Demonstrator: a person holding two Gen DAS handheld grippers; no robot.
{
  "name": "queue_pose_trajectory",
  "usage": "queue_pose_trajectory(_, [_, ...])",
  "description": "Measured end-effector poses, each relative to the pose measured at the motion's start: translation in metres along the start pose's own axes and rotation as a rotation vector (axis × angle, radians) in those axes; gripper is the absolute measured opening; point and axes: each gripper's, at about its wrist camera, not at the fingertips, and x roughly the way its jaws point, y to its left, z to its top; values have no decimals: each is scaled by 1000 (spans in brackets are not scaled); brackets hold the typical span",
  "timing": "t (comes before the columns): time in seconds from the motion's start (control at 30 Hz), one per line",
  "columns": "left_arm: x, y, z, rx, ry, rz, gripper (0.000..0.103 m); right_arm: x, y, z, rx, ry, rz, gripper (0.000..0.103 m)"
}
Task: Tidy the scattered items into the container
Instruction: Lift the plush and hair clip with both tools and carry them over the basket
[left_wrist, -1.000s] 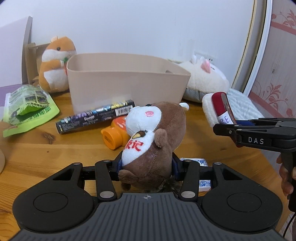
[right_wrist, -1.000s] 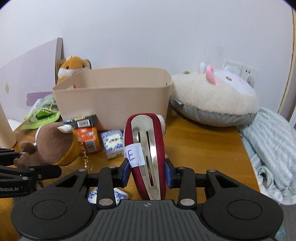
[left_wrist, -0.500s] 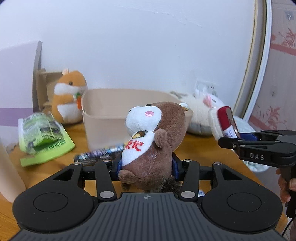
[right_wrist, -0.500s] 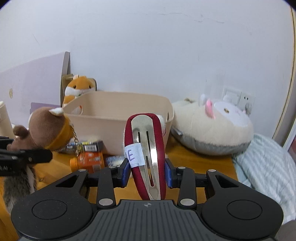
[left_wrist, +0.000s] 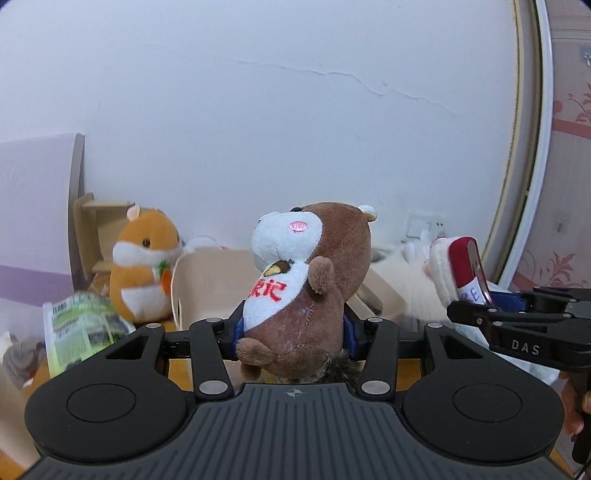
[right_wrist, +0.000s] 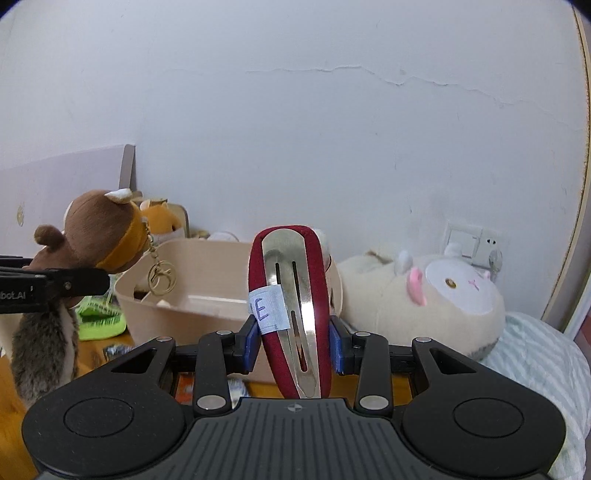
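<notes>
Brown plush squirrel (left_wrist: 306, 291), white bib with red characters, sits upright between our left gripper (left_wrist: 293, 328) pads; jaws partly closed and pressed on its flanks, tail fur showing at 6 o'clock. From the right wrist view we see the same squirrel at 9 o'clock, a gold key ring (right_wrist: 160, 277) dangling off its collar.

Our right gripper (right_wrist: 293, 341) is clamped narrowly on a dark red hair clip (right_wrist: 291, 314), silver metal face toward the lens, white label marked "E" across it. Clip stands nearly upright.

Beige container (right_wrist: 207, 299) lies beyond both grippers, at 12 o'clock past the squirrel, open top visible, on the wooden table (right_wrist: 7, 384).

At 9 o'clock of the container: orange hamster plush (left_wrist: 144, 266), green packet (left_wrist: 85, 328). At 3 o'clock: large cream plush (right_wrist: 424, 299), striped cloth (right_wrist: 535, 354).
</notes>
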Motion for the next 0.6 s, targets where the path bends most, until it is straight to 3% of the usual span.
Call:
queue_pose_trajectory(0.3, [47, 6, 41, -2, -10, 53, 49, 41, -6, 39, 20, -14, 3, 35])
queue_pose_trajectory(0.6, [107, 19, 54, 14, 64, 116, 49, 98, -10, 62, 26, 40, -1, 35])
